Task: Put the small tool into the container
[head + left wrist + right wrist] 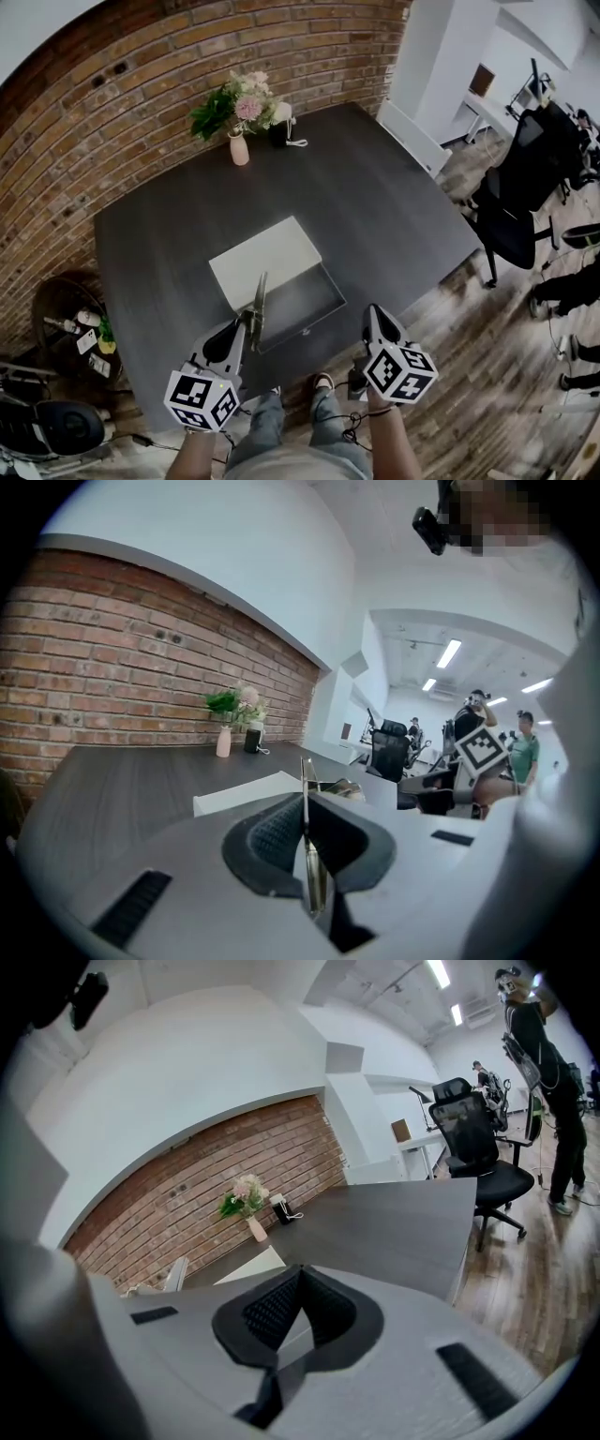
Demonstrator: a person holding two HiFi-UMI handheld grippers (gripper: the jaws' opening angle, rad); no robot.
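Note:
The small tool (260, 302) is a thin flat metal strip, and my left gripper (249, 325) is shut on its lower end. It sticks forward and up over the near left corner of the container (306, 298), a shallow dark tray with a white lid (265, 255) lying open behind it. In the left gripper view the tool (305, 782) stands edge-on between the pads of the left gripper (306, 808), with the white lid (246, 795) beyond. My right gripper (373, 313) hovers at the table's front edge, right of the tray, shut and empty (298, 1283).
A pink vase of flowers (240, 117) and a small dark object with a cable (282, 133) stand at the table's far edge by the brick wall. Office chairs (514, 202) are to the right. A basket with bottles (71, 323) sits on the floor at left.

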